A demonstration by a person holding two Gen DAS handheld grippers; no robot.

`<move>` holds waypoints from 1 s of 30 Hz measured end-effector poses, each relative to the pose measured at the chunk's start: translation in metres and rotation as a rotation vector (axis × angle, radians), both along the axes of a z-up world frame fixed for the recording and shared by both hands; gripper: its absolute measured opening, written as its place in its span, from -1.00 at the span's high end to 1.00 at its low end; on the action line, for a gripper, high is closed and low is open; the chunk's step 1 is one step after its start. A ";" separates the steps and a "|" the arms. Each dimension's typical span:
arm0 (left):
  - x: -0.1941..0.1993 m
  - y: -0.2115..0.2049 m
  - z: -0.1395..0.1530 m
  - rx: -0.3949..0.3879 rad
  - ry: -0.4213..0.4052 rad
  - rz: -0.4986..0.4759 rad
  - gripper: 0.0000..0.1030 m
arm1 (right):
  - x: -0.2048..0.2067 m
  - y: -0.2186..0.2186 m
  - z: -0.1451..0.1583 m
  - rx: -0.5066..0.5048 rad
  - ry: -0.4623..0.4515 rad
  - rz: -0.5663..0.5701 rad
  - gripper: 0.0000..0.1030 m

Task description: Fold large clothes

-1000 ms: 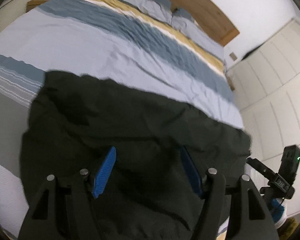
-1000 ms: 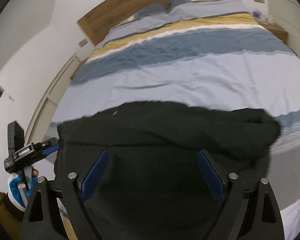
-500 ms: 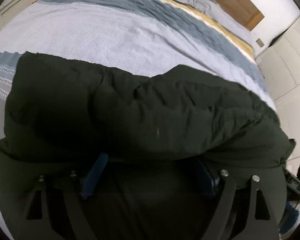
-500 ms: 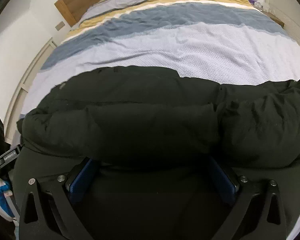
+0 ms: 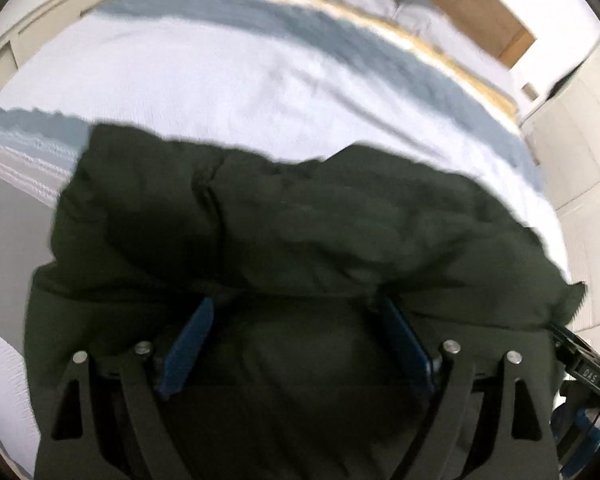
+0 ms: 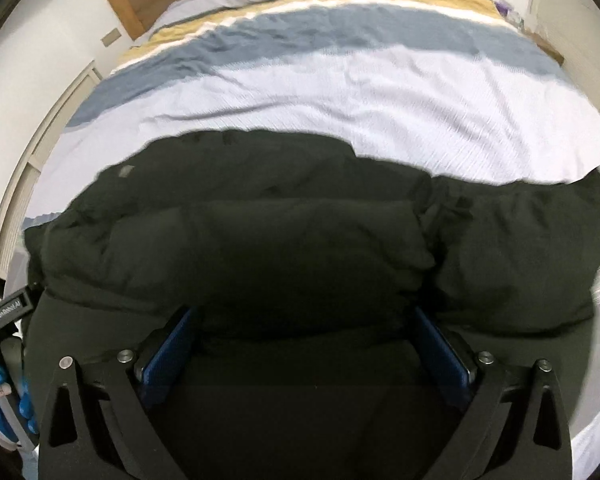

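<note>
A large dark green padded jacket (image 5: 300, 224) lies on the near part of the bed; it also fills the lower half of the right wrist view (image 6: 300, 240). A thick fold of it bulges over the lower layer. My left gripper (image 5: 296, 320) is open, its blue pads wide apart, tips hidden under the fold's edge. My right gripper (image 6: 304, 320) is open too, its fingertips tucked under the same fold. Neither visibly pinches cloth.
The bed (image 5: 260, 80) has a duvet striped in pale lilac, grey-blue and yellow, with pillows and a wooden headboard (image 6: 128, 0) at the far end. White wardrobe doors (image 5: 580, 152) stand on one side. The other gripper's body (image 6: 4, 312) shows at the left edge.
A second ago the jacket lay flat with both grippers above it. Its near part has been rolled up into a thick fold. Both grippers have since drawn back slightly, the pads showing more.
</note>
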State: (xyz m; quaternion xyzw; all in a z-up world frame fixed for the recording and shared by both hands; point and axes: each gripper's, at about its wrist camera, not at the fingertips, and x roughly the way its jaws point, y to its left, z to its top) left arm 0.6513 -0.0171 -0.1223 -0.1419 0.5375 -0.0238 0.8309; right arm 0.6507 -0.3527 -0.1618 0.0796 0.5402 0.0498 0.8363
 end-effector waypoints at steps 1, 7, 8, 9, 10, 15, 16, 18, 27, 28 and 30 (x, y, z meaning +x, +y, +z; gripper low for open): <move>-0.005 -0.004 0.010 -0.011 -0.029 -0.013 -0.67 | -0.004 -0.002 0.007 -0.003 -0.017 0.005 -0.96; 0.003 -0.036 0.017 0.025 -0.060 -0.115 -0.67 | -0.009 -0.015 0.014 -0.063 -0.021 0.011 -0.96; 0.009 -0.041 0.012 0.032 -0.053 -0.124 -0.67 | -0.007 -0.019 0.010 -0.062 -0.015 0.000 -0.96; 0.011 -0.042 0.009 0.035 -0.042 -0.125 -0.67 | -0.005 -0.023 0.005 -0.063 -0.008 -0.011 -0.96; 0.014 -0.043 0.004 0.041 -0.032 -0.122 -0.67 | 0.000 -0.028 -0.002 -0.068 0.001 -0.024 -0.96; 0.024 -0.041 -0.015 0.052 -0.022 -0.106 -0.72 | 0.009 -0.049 -0.028 -0.002 0.031 -0.078 -0.96; 0.025 -0.042 -0.018 0.061 -0.021 -0.107 -0.73 | 0.011 -0.049 -0.032 -0.001 0.031 -0.077 -0.97; 0.025 -0.044 -0.021 0.070 -0.019 -0.105 -0.75 | 0.014 -0.049 -0.039 -0.009 0.030 -0.069 -0.99; 0.035 -0.055 -0.028 0.095 -0.018 -0.105 -0.78 | 0.021 -0.044 -0.050 -0.017 0.042 -0.073 -0.99; 0.033 -0.055 -0.025 0.100 -0.020 -0.108 -0.78 | 0.020 -0.044 -0.048 -0.018 0.046 -0.073 -0.99; 0.028 -0.054 -0.019 0.114 -0.029 -0.111 -0.78 | 0.019 -0.044 -0.042 -0.023 0.051 -0.072 -0.99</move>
